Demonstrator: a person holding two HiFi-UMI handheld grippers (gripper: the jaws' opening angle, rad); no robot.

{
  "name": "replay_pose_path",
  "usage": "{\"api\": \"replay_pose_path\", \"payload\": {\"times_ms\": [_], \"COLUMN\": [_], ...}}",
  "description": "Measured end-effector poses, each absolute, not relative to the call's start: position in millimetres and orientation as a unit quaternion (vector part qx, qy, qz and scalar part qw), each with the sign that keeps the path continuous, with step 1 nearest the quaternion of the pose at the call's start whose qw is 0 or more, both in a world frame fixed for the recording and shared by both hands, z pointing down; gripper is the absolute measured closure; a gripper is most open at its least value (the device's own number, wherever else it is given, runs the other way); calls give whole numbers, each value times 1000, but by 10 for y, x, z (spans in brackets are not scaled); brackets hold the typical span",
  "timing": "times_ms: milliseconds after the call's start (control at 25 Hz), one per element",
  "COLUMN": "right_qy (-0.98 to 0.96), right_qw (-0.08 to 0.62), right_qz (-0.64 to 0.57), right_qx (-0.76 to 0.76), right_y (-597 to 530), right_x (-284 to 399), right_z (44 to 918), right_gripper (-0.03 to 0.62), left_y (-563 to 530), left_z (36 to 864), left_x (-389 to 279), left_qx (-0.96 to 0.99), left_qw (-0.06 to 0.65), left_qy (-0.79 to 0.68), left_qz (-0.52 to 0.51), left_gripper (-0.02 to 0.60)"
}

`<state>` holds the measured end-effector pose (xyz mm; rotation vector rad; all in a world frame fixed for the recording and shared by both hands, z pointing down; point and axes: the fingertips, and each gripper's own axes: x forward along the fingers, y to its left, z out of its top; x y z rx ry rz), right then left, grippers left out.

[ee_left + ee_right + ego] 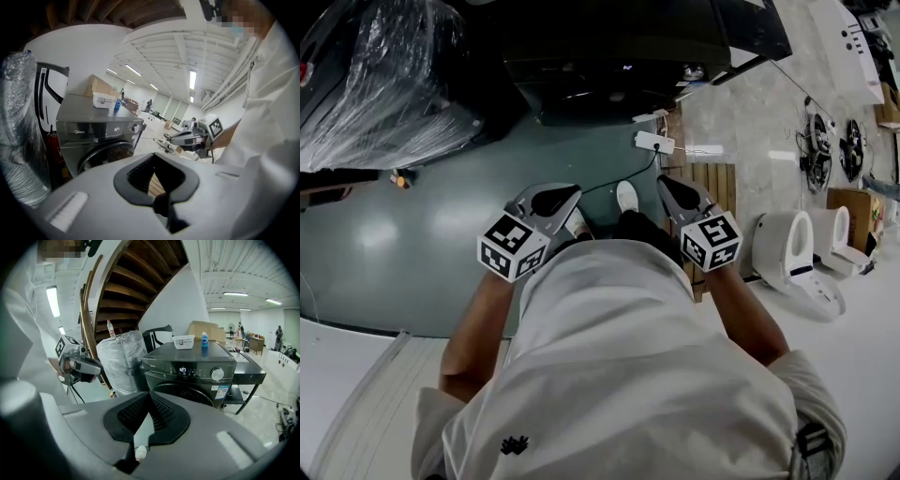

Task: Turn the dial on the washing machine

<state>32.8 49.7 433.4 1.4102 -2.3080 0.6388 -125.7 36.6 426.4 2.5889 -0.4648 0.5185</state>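
Observation:
The dark grey washing machine (187, 378) stands a few steps ahead of me, with its display lit and its silver dial (217, 374) at the right of the control panel. The left gripper view shows the machine (101, 136) and dial (136, 127) from the other side. From the head view the washing machine (609, 66) is at the top. My left gripper (555, 199) and right gripper (675, 192) are held side by side at waist height, well short of it. Both have their fingertips together with nothing between them, the left gripper (153, 157) and the right gripper (149, 394).
A plastic-wrapped appliance (384, 75) stands left of the machine. A white box (183, 341) and a blue bottle (204, 339) sit on its top. A power strip (654, 142) and cable lie on the floor, with a wooden pallet (717, 183) and toilets (792, 253) to the right.

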Motion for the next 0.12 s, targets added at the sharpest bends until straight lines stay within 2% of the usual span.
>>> {"api": "replay_pose_path", "payload": {"times_ms": [120], "right_qy": [-817], "right_qw": [189], "right_qz": [225], "right_qx": [496], "right_y": [524], "right_x": [308], "right_z": [4370], "right_gripper": [592], "left_y": [344], "left_z": [4360], "left_x": [-1265], "left_qx": [940], "left_qw": [232], "left_qy": [-167], "left_qz": [188], "left_gripper": [525]}}
